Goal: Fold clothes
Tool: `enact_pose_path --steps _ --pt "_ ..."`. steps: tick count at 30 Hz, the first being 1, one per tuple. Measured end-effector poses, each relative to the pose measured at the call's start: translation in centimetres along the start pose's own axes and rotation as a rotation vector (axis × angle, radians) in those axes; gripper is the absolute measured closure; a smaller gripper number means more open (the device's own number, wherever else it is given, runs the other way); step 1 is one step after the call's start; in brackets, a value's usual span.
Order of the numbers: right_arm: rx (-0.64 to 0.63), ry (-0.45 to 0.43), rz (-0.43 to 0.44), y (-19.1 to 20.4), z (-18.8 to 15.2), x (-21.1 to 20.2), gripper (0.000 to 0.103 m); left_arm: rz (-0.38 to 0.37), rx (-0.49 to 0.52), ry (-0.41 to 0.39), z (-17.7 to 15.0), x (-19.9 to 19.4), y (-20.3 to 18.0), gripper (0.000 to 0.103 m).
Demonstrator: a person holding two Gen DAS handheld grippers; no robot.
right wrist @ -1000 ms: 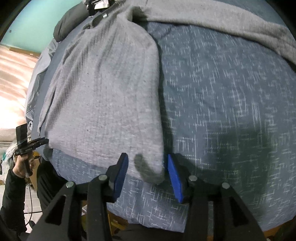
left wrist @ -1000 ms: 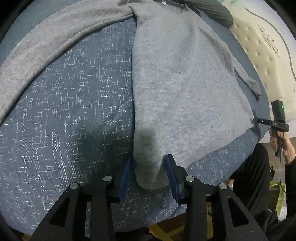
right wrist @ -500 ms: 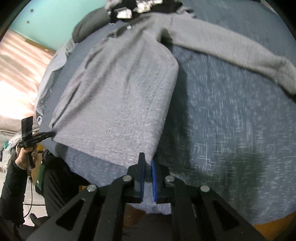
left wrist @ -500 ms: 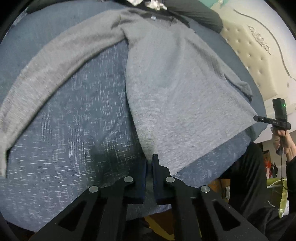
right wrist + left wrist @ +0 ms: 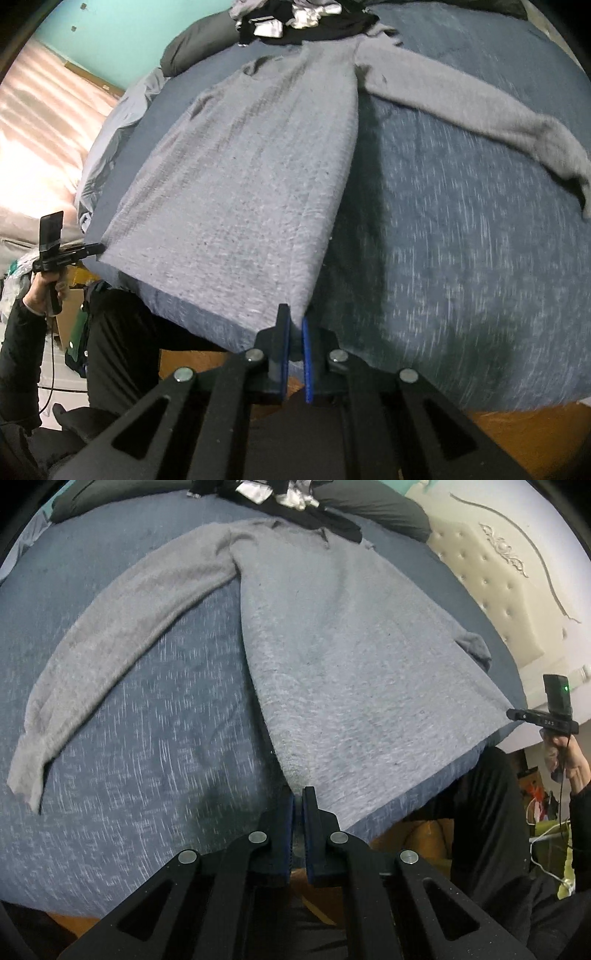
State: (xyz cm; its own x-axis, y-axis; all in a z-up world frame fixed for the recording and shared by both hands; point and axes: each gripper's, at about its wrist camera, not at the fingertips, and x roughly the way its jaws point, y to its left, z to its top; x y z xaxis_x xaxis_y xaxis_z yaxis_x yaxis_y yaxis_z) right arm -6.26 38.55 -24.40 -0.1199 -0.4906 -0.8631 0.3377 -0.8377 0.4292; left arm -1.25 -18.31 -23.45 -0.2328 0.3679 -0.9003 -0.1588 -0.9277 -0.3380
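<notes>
Sweater (image 5: pixel 351 657), grey knit, lies spread on the blue bedspread (image 5: pixel 129 775), body flat, hem at the near bed edge. Left gripper (image 5: pixel 298 805) is pressed together on one hem corner; right gripper (image 5: pixel 293 325) is likewise clamped on the opposite hem corner, only a thin bite of cloth between the blue pads in each. One sleeve (image 5: pixel 110 642) trails out sideways across the bedspread; the other looks tucked over the body's far side.

Risks, as I judge them:
- thin bite on loose knit: a corner may slip out under tension.
- uneven lift of the two corners would skew the fold line.
- outstretched sleeve may drag and bunch.
- dark clothes pile (image 5: pixel 295 18) touches the collar and could snag it.
</notes>
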Motion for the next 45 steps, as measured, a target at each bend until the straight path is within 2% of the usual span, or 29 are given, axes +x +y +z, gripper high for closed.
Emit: enact_pose_path --steps 5,10,15,20,24,27,29,30,39,41,45 --pt "0.038 0.032 -0.027 -1.7 -1.0 2.0 0.098 0.0 -0.034 0.048 -1.1 2.5 0.6 0.098" --pt "0.052 0.027 -0.054 -2.5 -1.3 3.4 0.097 0.015 -0.036 0.076 -1.5 4.5 0.5 0.098" --pt "0.041 0.03 -0.069 -2.3 -0.9 3.6 0.094 0.034 -0.035 0.096 -1.4 5.3 0.7 0.092" --pt "0.058 0.03 -0.072 -2.6 -0.6 2.6 0.077 0.032 -0.053 0.066 -0.4 4.2 1.7 0.092" --pt "0.075 -0.013 -0.069 -3.4 1.1 1.9 0.074 0.041 -0.09 0.014 1.7 3.2 2.9 0.09" --pt "0.084 -0.042 -0.063 -3.8 3.0 2.0 0.073 0.046 -0.119 -0.03 3.8 3.1 3.6 0.082" --pt "0.085 -0.061 -0.059 -3.9 4.5 2.2 0.073 0.044 -0.127 -0.052 5.4 3.4 3.8 0.07" --pt "0.083 -0.071 -0.06 -4.0 5.4 2.3 0.073 0.042 -0.129 -0.062 6.3 3.5 3.8 0.069" --pt "0.059 -0.143 -0.029 -4.2 13.0 3.6 0.071 0.022 -0.152 -0.141 14.4 5.4 4.2 0.068" --pt "0.071 -0.156 -0.022 -4.8 14.4 3.9 0.066 0.013 -0.163 -0.154 15.8 6.0 4.7 0.066" --pt "0.123 -0.193 -0.017 -6.6 17.4 4.9 0.066 -0.007 -0.191 -0.179 18.4 7.3 5.8 0.064"
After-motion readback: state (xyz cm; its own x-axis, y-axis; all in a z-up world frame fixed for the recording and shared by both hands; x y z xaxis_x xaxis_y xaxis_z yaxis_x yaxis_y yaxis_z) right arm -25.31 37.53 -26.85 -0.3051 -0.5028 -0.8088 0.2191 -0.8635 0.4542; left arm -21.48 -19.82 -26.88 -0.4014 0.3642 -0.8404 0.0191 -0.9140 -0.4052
